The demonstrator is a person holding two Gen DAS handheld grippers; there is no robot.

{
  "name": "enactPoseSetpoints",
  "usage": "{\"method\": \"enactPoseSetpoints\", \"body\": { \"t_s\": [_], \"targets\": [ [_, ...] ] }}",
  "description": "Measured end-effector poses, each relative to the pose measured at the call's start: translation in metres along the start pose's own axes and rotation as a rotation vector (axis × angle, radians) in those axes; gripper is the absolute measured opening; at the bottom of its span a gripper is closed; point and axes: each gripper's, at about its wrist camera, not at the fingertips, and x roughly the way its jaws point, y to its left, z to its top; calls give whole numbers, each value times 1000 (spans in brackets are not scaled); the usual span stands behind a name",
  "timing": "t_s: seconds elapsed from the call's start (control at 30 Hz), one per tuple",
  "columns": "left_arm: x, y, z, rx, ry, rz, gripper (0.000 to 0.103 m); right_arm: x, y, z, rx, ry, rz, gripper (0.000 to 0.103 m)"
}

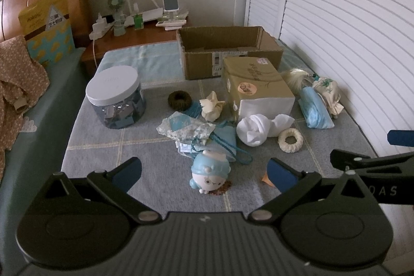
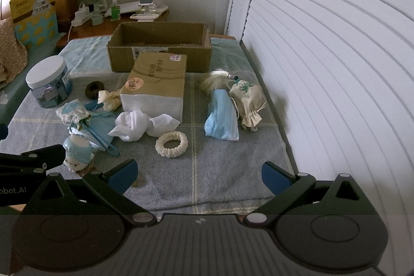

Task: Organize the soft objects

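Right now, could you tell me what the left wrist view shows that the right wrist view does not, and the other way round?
Only the left wrist view shows the left gripper head-on, open, with the blue doll between its fingers, plus an orange scrap.

Only the right wrist view shows the right gripper head-on, open above bare blanket.

Both share the cardboard box, tissue pack, white-lidded jar, cream scrunchie and blue face masks.
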Motion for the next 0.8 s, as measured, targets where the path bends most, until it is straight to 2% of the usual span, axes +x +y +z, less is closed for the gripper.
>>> {"method": "enactPoseSetpoints", "body": {
  "t_s": [0.47,0.67,0.8],
  "targets": [
    [12,5,-3,71,-73,-46,102,11,5,1,-67,-44,28,103],
    [20,16,-10,93,-130,-87,102,24,3,-5,-83,-76,141,103],
    [29,22,-15,103,-127,-92,102,37,4,-11,-108,-88,225,103]
  ]
}}
